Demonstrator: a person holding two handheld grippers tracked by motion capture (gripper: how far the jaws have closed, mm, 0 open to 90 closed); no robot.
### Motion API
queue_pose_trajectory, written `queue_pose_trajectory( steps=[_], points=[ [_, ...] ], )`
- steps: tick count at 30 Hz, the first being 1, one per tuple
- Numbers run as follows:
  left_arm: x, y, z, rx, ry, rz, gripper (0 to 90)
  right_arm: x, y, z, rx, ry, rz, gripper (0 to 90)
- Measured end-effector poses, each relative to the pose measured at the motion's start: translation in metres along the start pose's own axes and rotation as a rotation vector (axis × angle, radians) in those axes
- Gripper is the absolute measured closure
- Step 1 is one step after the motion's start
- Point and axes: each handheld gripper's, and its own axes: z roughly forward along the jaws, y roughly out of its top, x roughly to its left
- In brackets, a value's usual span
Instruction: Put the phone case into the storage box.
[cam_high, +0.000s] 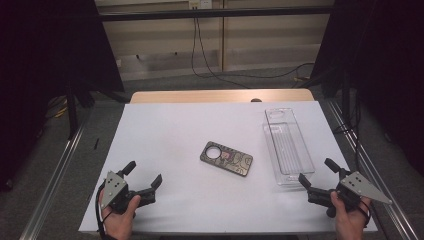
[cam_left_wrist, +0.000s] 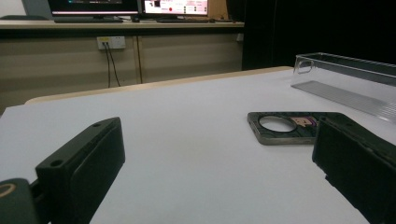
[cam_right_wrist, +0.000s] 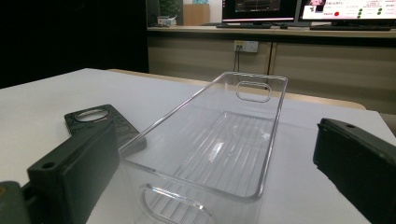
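A dark patterned phone case (cam_high: 226, 158) with a round camera hole lies flat in the middle of the white table. It also appears in the left gripper view (cam_left_wrist: 292, 127) and the right gripper view (cam_right_wrist: 105, 120). A clear plastic bin (cam_high: 287, 145) stands empty at the right, long side running away from me; the right gripper view shows this bin (cam_right_wrist: 219, 140) close ahead. My left gripper (cam_high: 145, 176) rests at the front left, open, nothing between its jaws. My right gripper (cam_high: 317, 171) sits at the front right just short of the bin's near end, open and empty.
The white sheet (cam_high: 165, 130) covers a wooden table whose far edge (cam_high: 220, 95) shows beyond it. Metal rails (cam_high: 52, 180) run along both sides. Cables (cam_high: 210, 70) hang down the back wall. Dark curtains close in left and right.
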Motion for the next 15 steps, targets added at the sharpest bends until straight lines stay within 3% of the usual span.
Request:
queue_pose_trajectory(
  steps=[7, 15],
  points=[
    [-0.0007, 0.0009, -0.0003, 0.000, -0.009, -0.001, 2.2, -0.0006, 0.0002, -0.0010, -0.007, 0.008, -0.002, 0.0],
    [-0.0042, 0.0011, 0.0023, 0.015, -0.054, -0.001, 2.2, 0.0001, -0.0001, -0.0031, -0.003, 0.019, -0.002, 0.0]
  ],
)
